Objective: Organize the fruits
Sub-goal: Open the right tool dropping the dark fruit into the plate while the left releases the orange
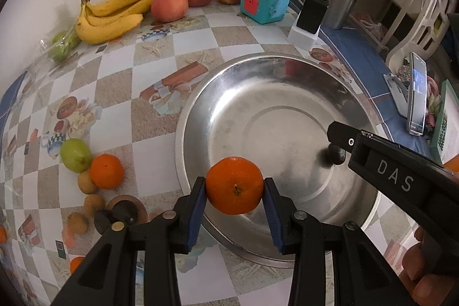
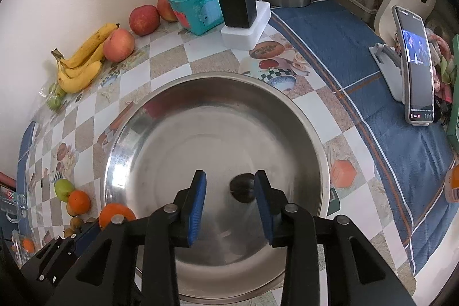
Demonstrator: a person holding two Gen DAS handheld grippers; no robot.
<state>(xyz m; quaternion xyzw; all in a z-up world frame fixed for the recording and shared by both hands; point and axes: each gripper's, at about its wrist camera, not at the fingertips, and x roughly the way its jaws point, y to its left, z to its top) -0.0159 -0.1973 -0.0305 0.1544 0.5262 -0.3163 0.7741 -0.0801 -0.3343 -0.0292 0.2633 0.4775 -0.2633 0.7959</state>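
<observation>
While I watched both wrist feeds, the table (image 2: 312, 111) wore a glossy checkered oilcloth against a plain cream wall. At the center sat a wide, round steel basin (image 1: 287, 82), scuffed and shiny. At 11 o'clock by the wall lay a banana bunch (image 1: 112, 16) and smooth red apples (image 1: 169, 5). My left gripper (image 1: 234, 192) pinched a dimpled orange (image 1: 234, 185) between its blue pads over the basin's near rim. My right gripper (image 2: 230, 192) stood half open over a small dark fruit (image 2: 241, 188) in the basin; I could not tell whether it touched.
</observation>
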